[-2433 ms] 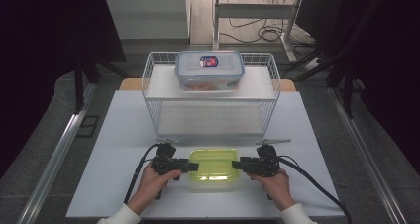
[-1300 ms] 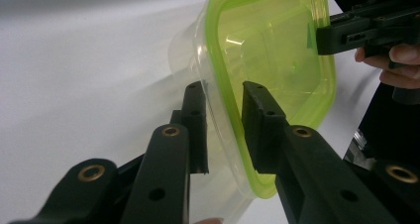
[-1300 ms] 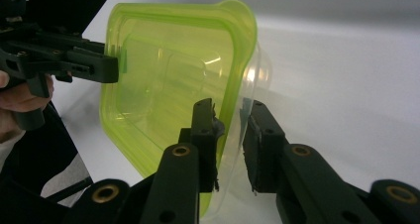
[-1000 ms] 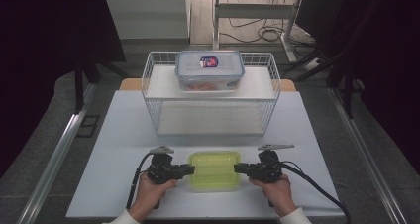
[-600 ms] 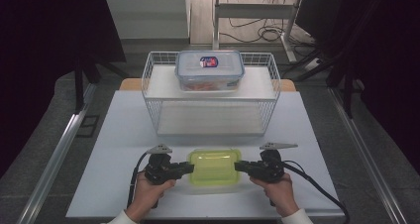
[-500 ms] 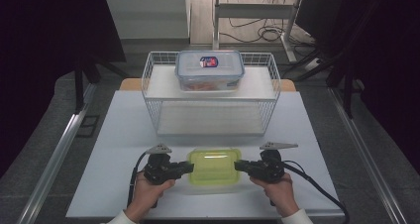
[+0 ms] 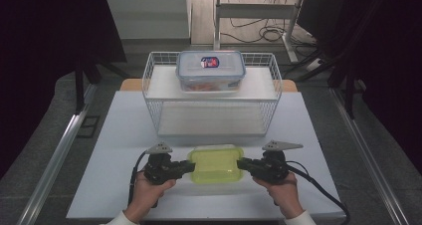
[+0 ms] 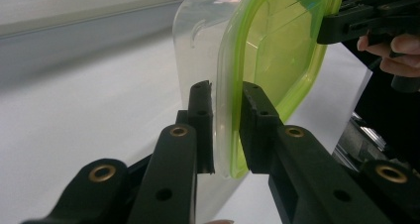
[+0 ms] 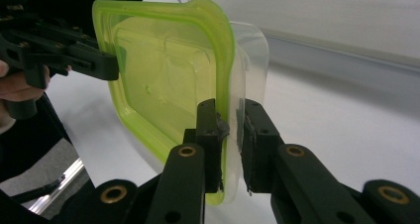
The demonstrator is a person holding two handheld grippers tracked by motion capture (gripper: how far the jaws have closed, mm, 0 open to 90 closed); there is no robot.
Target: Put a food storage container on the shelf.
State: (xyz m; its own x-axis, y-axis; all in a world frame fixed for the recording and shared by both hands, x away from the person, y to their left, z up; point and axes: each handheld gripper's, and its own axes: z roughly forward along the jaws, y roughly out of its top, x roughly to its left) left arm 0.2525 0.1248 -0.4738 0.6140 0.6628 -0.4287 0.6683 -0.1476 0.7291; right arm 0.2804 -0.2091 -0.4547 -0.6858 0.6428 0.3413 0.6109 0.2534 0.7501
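A clear container with a lime-green lid [image 7: 215, 164] hangs just above the white table near its front edge, held at both short ends. My left gripper [image 7: 191, 166] is shut on its left rim, my right gripper [image 7: 240, 164] on its right rim. In the left gripper view the jaws [image 8: 225, 92] pinch the lid's edge and clear wall [image 8: 277, 50], with the right gripper [image 8: 366, 16] at the far end. The right gripper view shows its jaws [image 9: 229, 110] clamped on the green rim [image 9: 168, 75], with the left gripper [image 9: 64, 50] beyond.
A white wire basket [image 7: 211, 103] stands at the back middle of the table [image 7: 114, 150]. A clear box with a blue-rimmed lid [image 7: 210, 70] rests on top of it. Dark floor and metal rails flank the table.
The green-lidded container has risen a little off the table with both grippers still on it. The right end came up slightly more.
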